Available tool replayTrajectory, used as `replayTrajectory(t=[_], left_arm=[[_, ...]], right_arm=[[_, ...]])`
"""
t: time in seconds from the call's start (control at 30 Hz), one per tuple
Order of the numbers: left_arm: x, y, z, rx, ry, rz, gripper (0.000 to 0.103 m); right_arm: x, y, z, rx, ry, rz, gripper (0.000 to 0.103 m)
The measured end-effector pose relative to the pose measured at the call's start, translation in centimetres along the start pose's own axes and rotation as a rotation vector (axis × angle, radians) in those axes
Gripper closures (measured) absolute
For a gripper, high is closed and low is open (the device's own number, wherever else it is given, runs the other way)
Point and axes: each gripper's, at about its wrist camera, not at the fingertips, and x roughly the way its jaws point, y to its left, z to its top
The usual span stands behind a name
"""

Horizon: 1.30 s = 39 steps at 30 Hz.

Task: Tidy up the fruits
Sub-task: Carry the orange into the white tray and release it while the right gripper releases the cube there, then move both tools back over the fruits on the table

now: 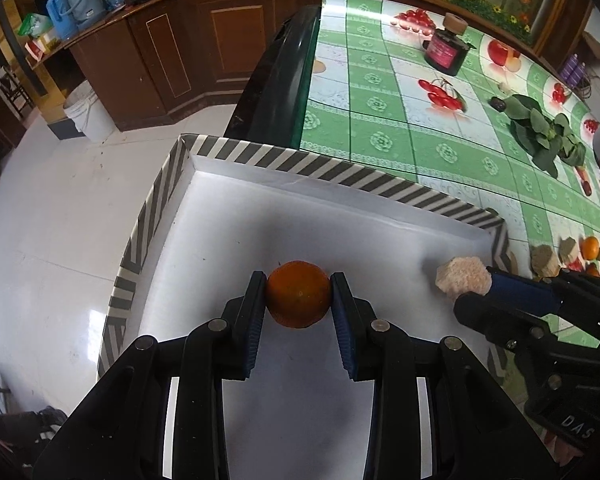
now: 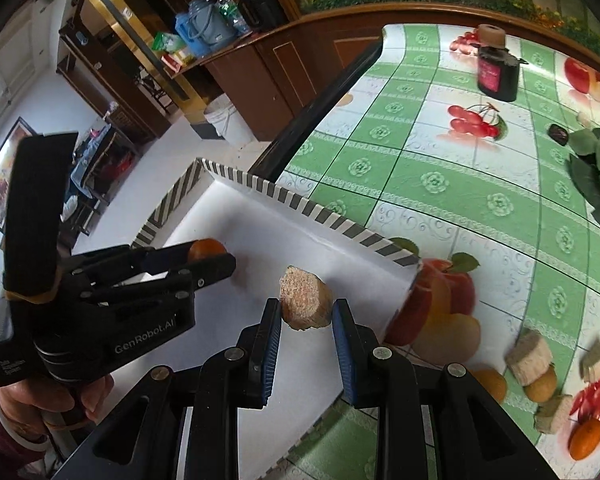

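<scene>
Left gripper: pinched the round orange citrus fruit between both pads, over the white floor of the shallow tray with a striped rim.
Right gripper: its jaws flanked a pale, rough-textured cut chunk; contact looked light, and I couldn't tell whether it gripped.
Step in hand: probably setting both pieces into the tray; lower until each rests, then spread the pads gently so the fruit didn't roll.
Edges: striped wall lay ahead and left of the left gripper; the right gripper sat just right.
Open room: bare floor ahead.
</scene>
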Motion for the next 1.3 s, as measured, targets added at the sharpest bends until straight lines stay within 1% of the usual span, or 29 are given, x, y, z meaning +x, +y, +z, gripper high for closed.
replayTrajectory(t=[0.13,0.3,0.4,0.47,0.53,0.63,0.7,0.77,0.87,0.93,1.13,1.3], left_arm=[[0.5,0.2,0.2,-0.014,-0.008,0.006,0.071],[0.5,-0.1,0.2,-0.004,-0.032,0.035,0.071],[0.6,-0.3,0.2,0.002,-0.039,0.053,0.071],[0.6,-0.2,0.2,-0.001,-0.041,0.037,0.071],[0.7,0.3,0.2,-0.028,-0.033,-0.011,0.066],[0.4,0.7,0.2,-0.059,-0.025,-0.035,0.064],[0.2,0.7,0.1,-0.063,-0.023,-0.023,0.064],[-0.2,0.5,-0.2,-0.061,-0.026,-0.033,0.064],[-1.4,0.1,-0.7,-0.054,-0.042,-0.055,0.064],[-2.5,-0.3,-1.1,-0.047,-0.061,-0.046,0.064],[-5.0,-2.0,-2.2,-0.020,-0.099,-0.058,0.064],[-6.1,-4.5,-3.0,-0.002,-0.098,-0.095,0.064]], right_arm=[[0.9,0.0,0.3,-0.008,0.013,-0.016,0.077],[1.8,-0.4,0.3,-0.008,0.025,-0.039,0.077],[1.9,-0.1,0.4,-0.040,0.016,-0.069,0.077],[1.9,-0.2,0.5,-0.047,0.017,-0.066,0.077],[1.7,-0.5,0.6,-0.030,0.020,-0.044,0.077],[0.7,-0.7,0.2,-0.020,0.003,-0.037,0.076],[-0.1,-0.5,-0.1,-0.019,-0.007,-0.026,0.076],[-0.9,-0.2,-0.5,-0.018,-0.024,-0.027,0.076],[-2.2,-0.3,-1.2,0.005,-0.046,-0.021,0.076],[-2.9,-0.5,-1.7,0.017,-0.053,-0.023,0.076],[-5.6,-1.6,-3.8,0.027,-0.079,-0.052,0.076],[-7.8,-4.5,-6.8,0.066,-0.081,-0.125,0.076]])
